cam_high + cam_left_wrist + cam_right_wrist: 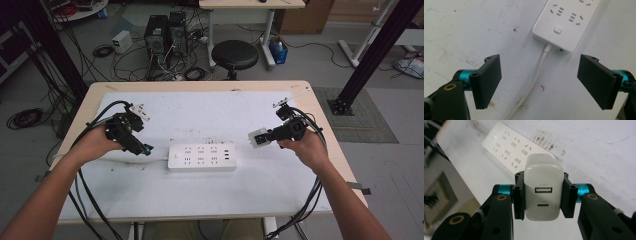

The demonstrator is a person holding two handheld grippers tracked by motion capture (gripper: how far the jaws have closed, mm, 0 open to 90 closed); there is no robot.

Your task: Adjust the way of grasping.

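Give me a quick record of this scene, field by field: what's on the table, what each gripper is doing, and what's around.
surface: table with a stained white top
main item: white power strip lying flat mid-table, its cord running off its left end
left gripper: open, empty, over the cord near the strip's switch end
right gripper: shut on a white USB charger, held off the strip's right end
background: black stool, computer towers
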